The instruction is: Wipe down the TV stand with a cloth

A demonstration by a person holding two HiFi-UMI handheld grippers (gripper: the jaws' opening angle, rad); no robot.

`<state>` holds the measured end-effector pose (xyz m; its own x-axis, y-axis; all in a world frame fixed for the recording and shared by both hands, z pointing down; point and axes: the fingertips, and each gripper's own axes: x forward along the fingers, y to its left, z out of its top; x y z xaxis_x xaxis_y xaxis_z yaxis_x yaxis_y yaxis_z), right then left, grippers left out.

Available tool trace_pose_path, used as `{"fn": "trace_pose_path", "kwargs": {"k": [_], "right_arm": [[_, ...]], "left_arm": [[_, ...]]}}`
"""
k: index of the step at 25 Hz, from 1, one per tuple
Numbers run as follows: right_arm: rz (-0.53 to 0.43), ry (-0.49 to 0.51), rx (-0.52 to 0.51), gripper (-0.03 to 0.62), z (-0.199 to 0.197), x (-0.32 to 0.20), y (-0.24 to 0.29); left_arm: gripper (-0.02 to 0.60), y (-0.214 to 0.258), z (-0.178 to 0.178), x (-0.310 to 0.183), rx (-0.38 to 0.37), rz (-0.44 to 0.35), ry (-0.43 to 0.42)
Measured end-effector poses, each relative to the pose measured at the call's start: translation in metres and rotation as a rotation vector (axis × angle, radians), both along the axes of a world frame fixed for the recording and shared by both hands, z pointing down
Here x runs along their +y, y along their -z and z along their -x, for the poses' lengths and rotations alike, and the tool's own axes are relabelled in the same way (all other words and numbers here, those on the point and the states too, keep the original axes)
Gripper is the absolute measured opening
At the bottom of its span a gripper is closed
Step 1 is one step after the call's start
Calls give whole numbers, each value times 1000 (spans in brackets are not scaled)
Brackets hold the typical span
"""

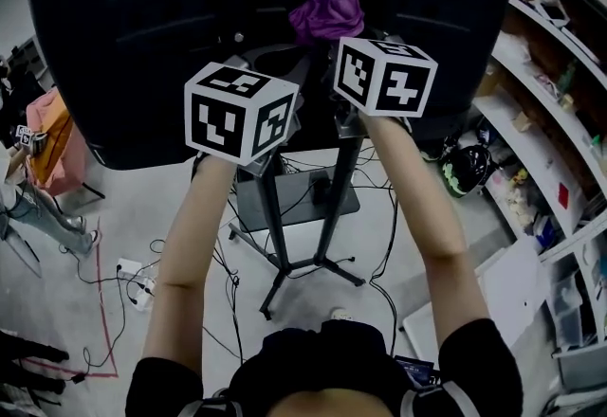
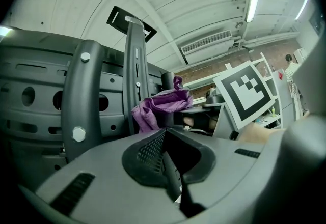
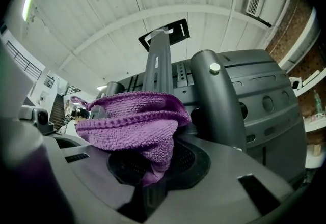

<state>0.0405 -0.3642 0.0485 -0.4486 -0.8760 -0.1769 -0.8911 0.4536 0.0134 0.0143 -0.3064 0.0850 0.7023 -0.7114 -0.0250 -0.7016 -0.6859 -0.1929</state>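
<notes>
No readable text, label, brand or number shows on anything in view.

TV back (image 1: 114,36) is right ahead of both my grippers, no way forward. Left mount arm (image 2: 81,101) and centre post (image 2: 134,65) stand upright on it with a narrow slot between them. Right mount arm (image 3: 219,101) is tight beside my right gripper (image 3: 153,167). Cloth (image 3: 132,121) bulges toward the post. My left gripper (image 2: 165,159) is close alongside. Below are the stand poles (image 1: 270,216) and cables (image 1: 223,263). Floor (image 1: 142,207) to the left is open, shelves (image 1: 545,121) wall off the right.
</notes>
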Motion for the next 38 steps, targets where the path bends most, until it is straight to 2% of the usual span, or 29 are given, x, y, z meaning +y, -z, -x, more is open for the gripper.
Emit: {"fn": "trace_pose_path", "kwargs": {"k": [7, 10, 15, 21, 26, 29, 34, 38], "right_arm": [[40, -10, -11, 64, -14, 0, -8], [11, -6, 32, 64, -14, 5, -5], [-25, 15, 47, 64, -27, 18, 1], [-98, 16, 30, 64, -63, 33, 25], [-170, 43, 31, 64, -92, 46, 50], [-214, 30, 35, 64, -114, 47, 66], [-234, 40, 35, 64, -140, 30, 84], [-206, 50, 48, 64, -150, 6, 85]], "left_arm": [[6, -4, -18, -3, 0, 15, -16], [6, -5, -24, -1, 2, 21, -21], [6, 2, -38, 5, -1, 1, -29], [6, 19, -74, 15, -20, -42, -63], [6, 42, -106, 18, -24, -113, -46], [6, 54, -126, 19, -32, -124, -54], [6, 69, -149, 10, 13, -88, -68], [6, 73, -154, -3, 52, -81, -34]]}}
